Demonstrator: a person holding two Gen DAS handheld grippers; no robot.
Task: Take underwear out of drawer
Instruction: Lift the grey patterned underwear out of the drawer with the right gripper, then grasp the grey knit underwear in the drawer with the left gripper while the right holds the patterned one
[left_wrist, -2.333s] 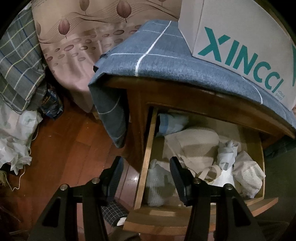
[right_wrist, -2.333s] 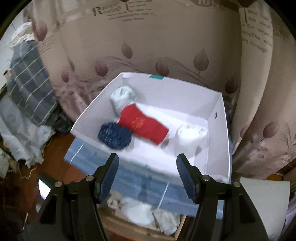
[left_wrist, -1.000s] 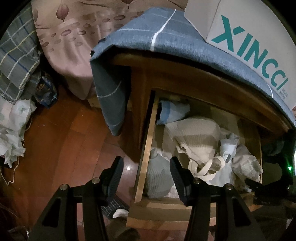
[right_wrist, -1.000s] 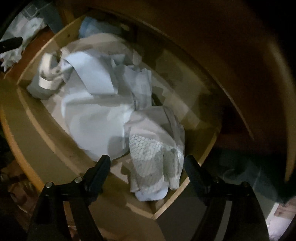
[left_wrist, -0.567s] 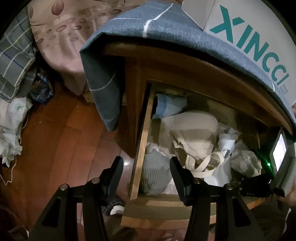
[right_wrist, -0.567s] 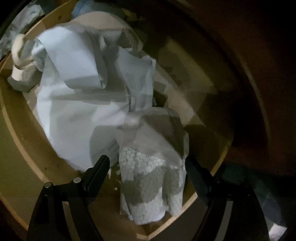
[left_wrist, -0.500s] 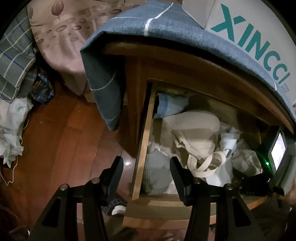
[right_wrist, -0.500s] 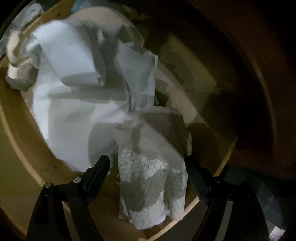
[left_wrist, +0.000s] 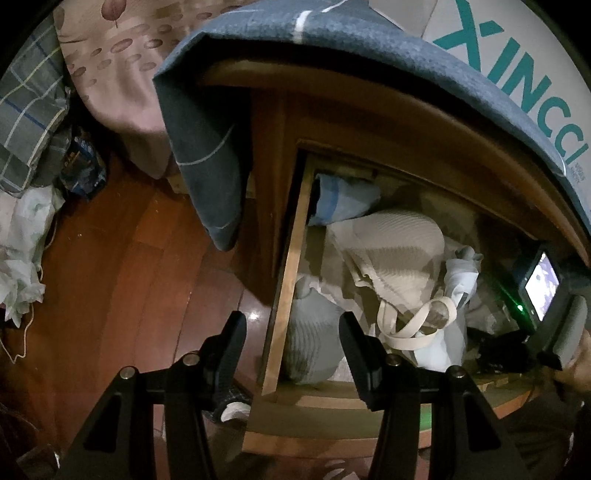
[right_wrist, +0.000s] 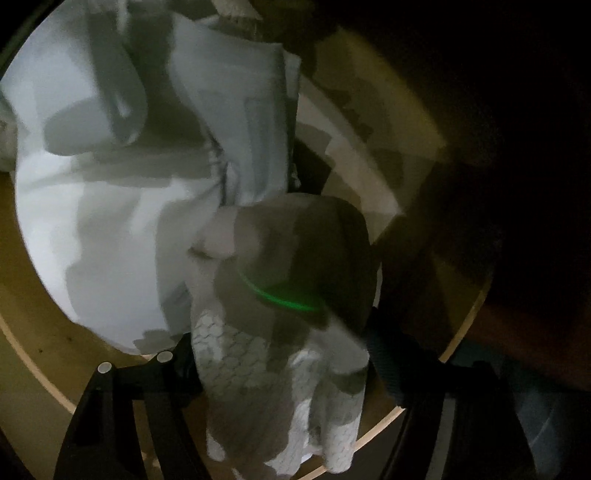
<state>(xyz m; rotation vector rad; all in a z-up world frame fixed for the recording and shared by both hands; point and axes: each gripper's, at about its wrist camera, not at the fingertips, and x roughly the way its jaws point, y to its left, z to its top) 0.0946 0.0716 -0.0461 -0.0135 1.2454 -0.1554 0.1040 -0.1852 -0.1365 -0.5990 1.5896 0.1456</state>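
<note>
The wooden drawer (left_wrist: 284, 295) is pulled out and holds several crumpled pale garments. My right gripper (right_wrist: 280, 354) is down inside it, jaws open around a white honeycomb-patterned underwear (right_wrist: 277, 369); the fabric lies between the fingers and hides the left one. The right gripper also shows in the left wrist view (left_wrist: 517, 343) at the drawer's right end. My left gripper (left_wrist: 291, 343) is open and empty, held above the drawer's left front corner, over a grey garment (left_wrist: 314, 343). A beige ribbed garment (left_wrist: 399, 251) lies mid-drawer.
A white XINCCI box (left_wrist: 517, 55) stands on a blue-grey cloth (left_wrist: 332, 55) that covers the cabinet top and hangs down its left side. Wooden floor (left_wrist: 129, 277) lies to the left, with curtain, plaid fabric and white bags beyond.
My right gripper left the white box, dropped into the drawer and closed in on the honeycomb underwear, which now sits between its fingers. The left gripper moved slightly closer to the drawer.
</note>
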